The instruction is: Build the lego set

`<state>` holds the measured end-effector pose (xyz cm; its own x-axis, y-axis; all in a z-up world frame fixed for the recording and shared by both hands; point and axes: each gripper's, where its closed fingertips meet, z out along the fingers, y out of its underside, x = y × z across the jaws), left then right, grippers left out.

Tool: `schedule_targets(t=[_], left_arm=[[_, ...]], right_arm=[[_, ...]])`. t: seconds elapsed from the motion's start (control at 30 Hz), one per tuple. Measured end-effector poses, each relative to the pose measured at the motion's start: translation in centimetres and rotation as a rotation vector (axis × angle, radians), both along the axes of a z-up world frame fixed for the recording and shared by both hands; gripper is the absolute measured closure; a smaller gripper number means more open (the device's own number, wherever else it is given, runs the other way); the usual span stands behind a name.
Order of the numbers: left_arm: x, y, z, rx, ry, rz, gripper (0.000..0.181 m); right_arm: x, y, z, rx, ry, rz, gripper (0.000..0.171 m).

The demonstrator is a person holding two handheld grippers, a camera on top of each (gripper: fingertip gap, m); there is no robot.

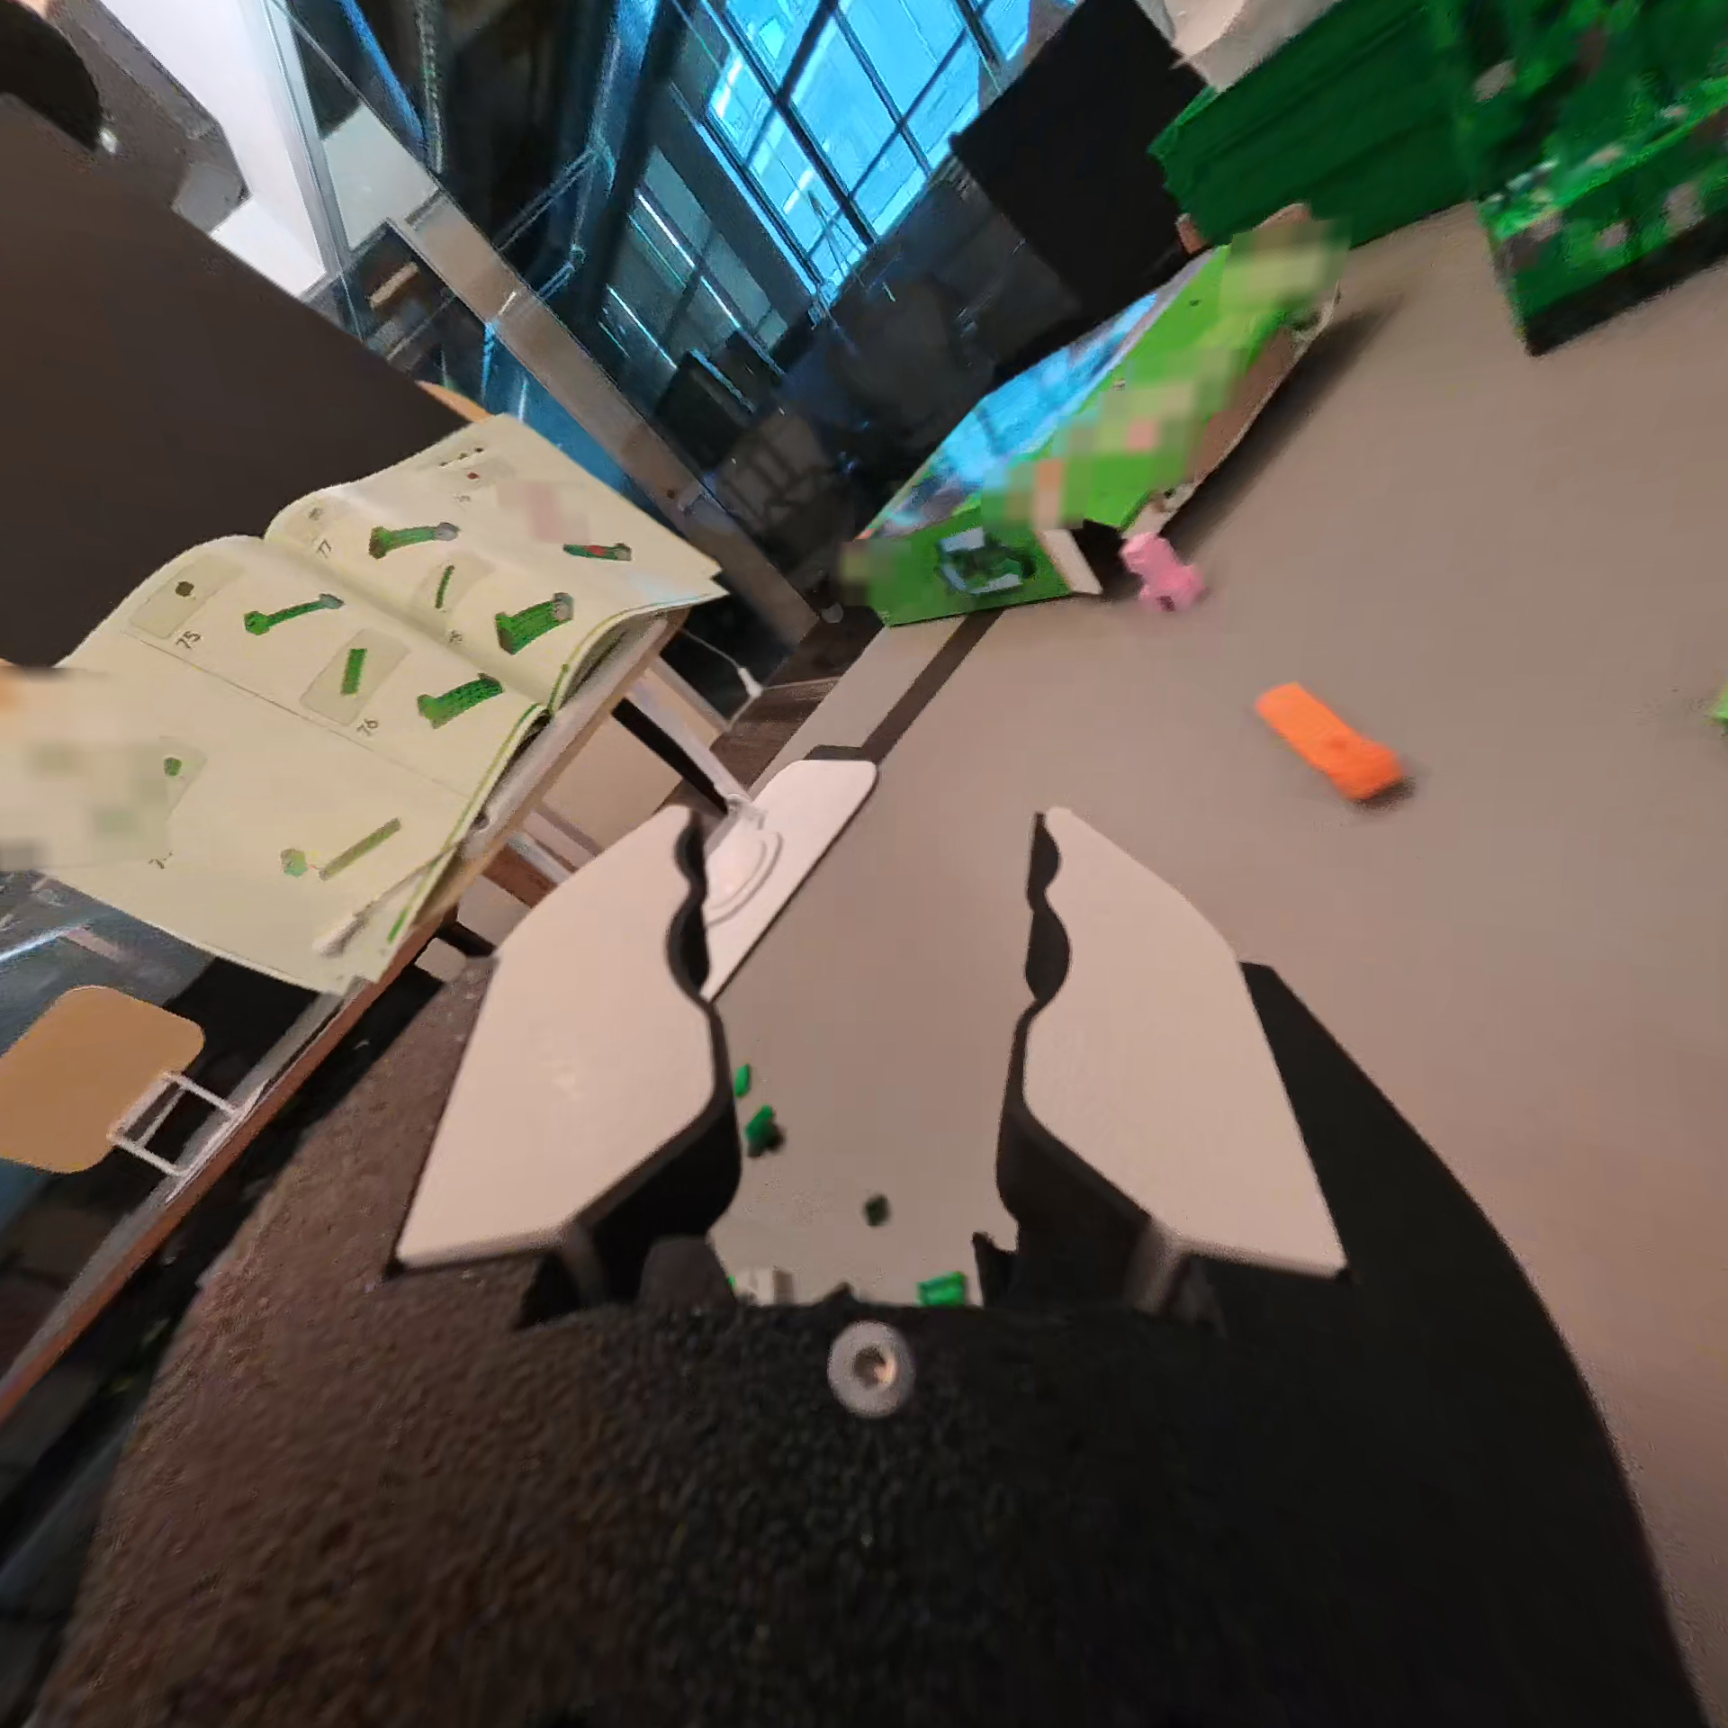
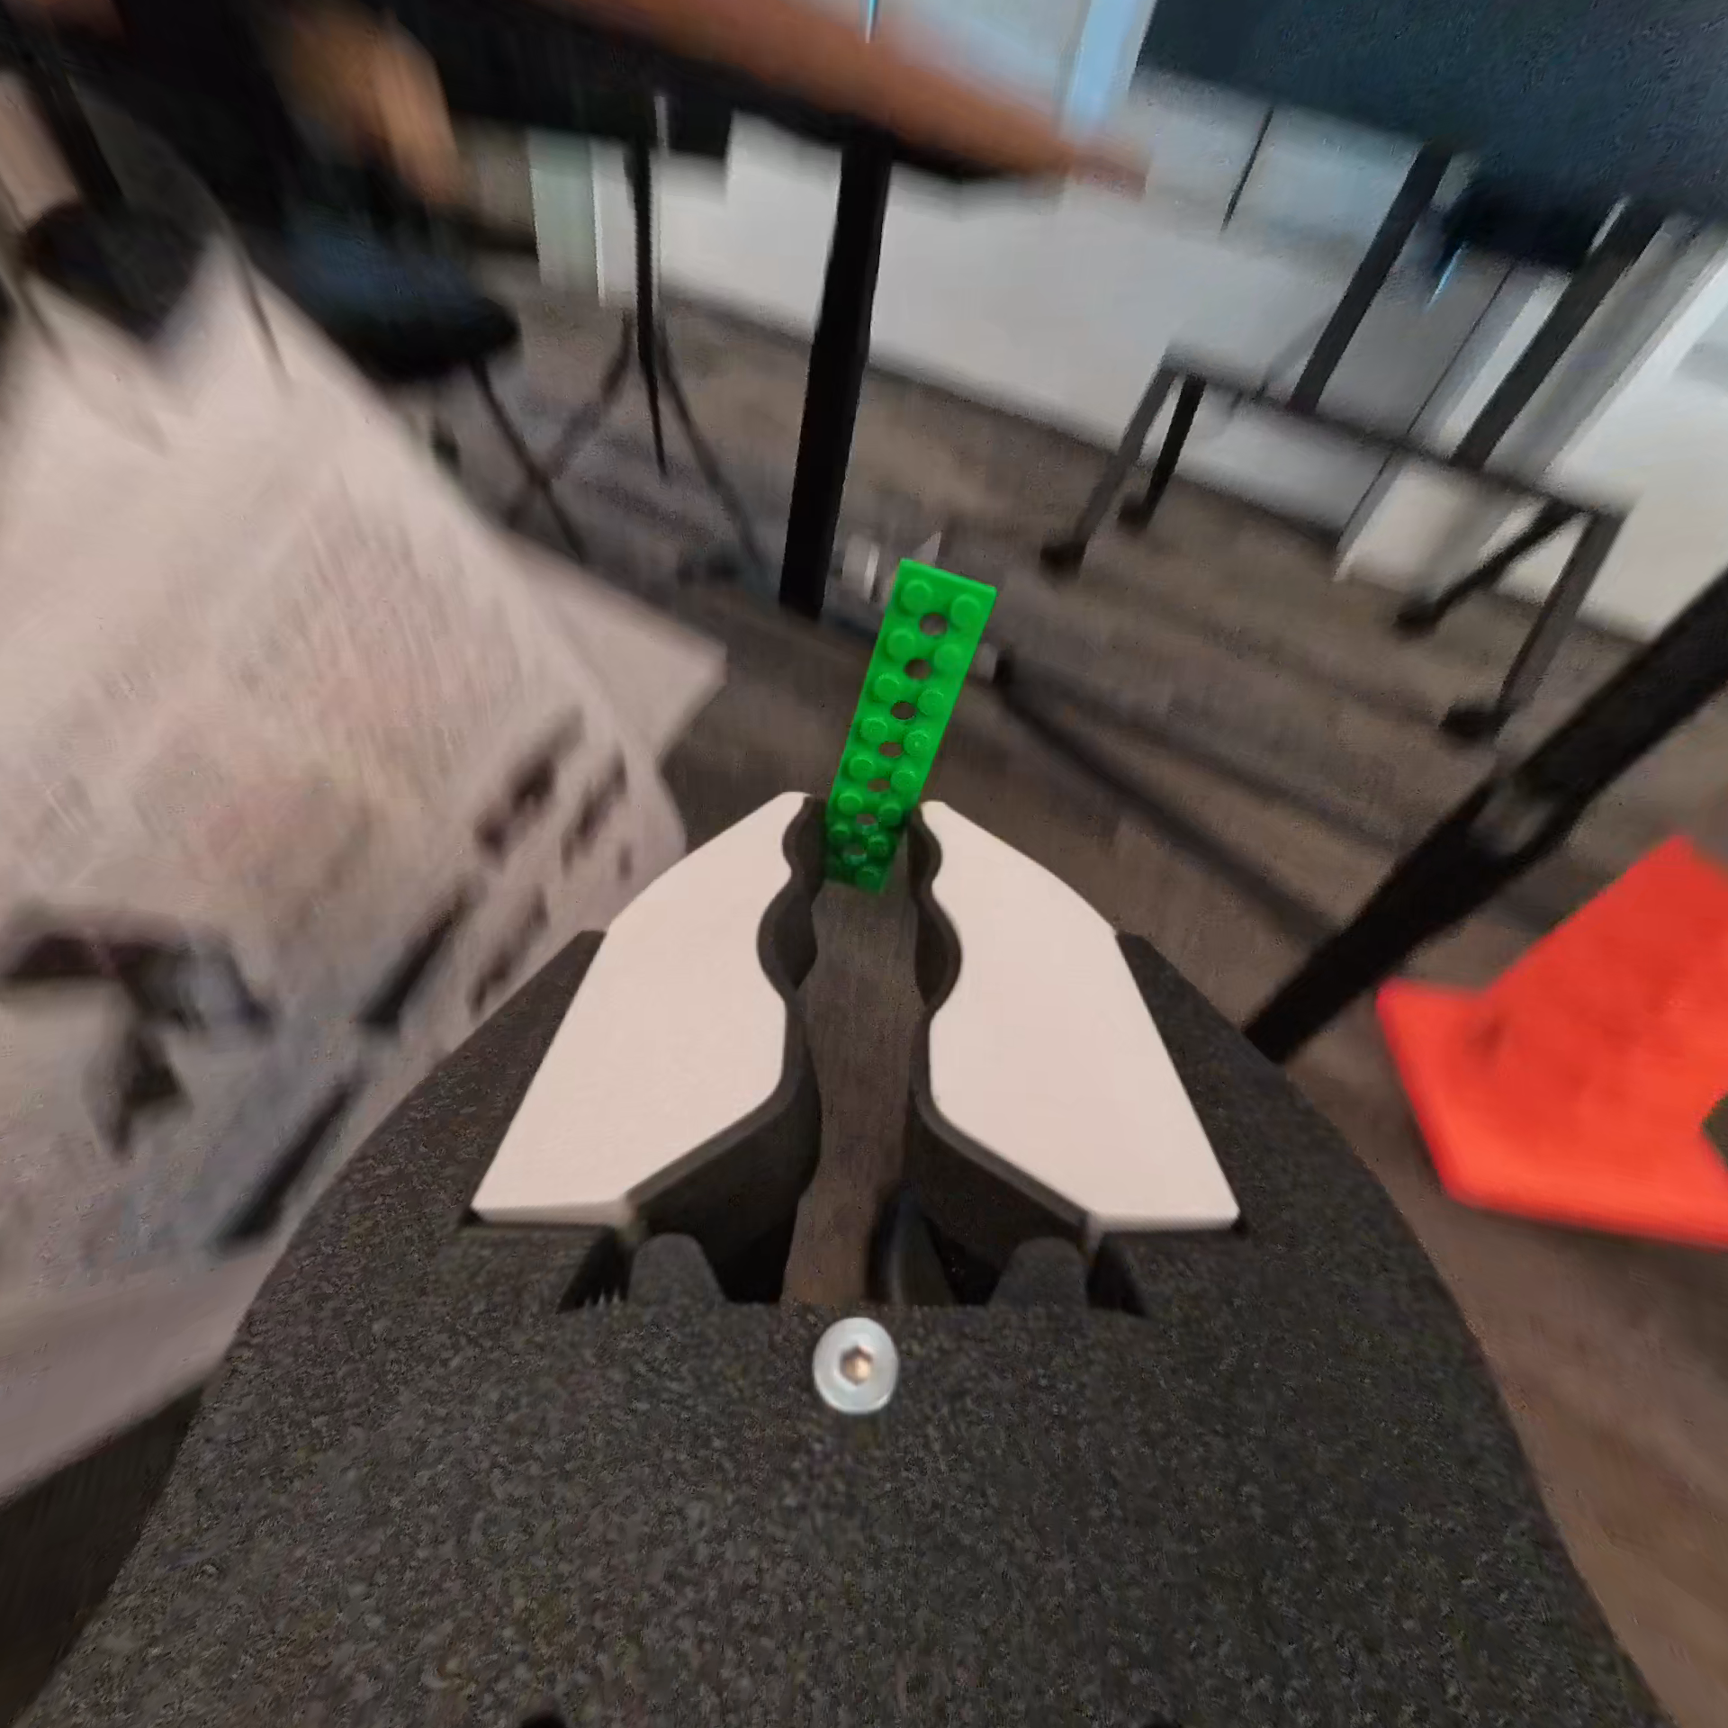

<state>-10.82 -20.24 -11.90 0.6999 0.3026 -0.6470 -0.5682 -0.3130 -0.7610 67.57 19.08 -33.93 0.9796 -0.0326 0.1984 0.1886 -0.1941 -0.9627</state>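
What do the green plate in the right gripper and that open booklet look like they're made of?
The green plate looks like glossy moulded plastic: crisp round studs, holes and even colour. It is pinched at its lower end by the right gripper. The booklet looks like matte printed paper: thin pages curving at the fold, with stacked edges.

The left gripper (image 1: 865,842) has its fingers spread wide, holding nothing. The right gripper (image 2: 865,823) is lifted, it seems, and pinches a plate (image 2: 907,720) at its tips.
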Motion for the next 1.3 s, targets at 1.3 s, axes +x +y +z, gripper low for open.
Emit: schedule_targets(t=[1.3], left_arm=[[3.6,6.8,-2.4,0.218,-0.100,-0.487,0.102]], right_arm=[[-78.7,-22.0,20.1,0.326,0.099,1.788,0.155]])
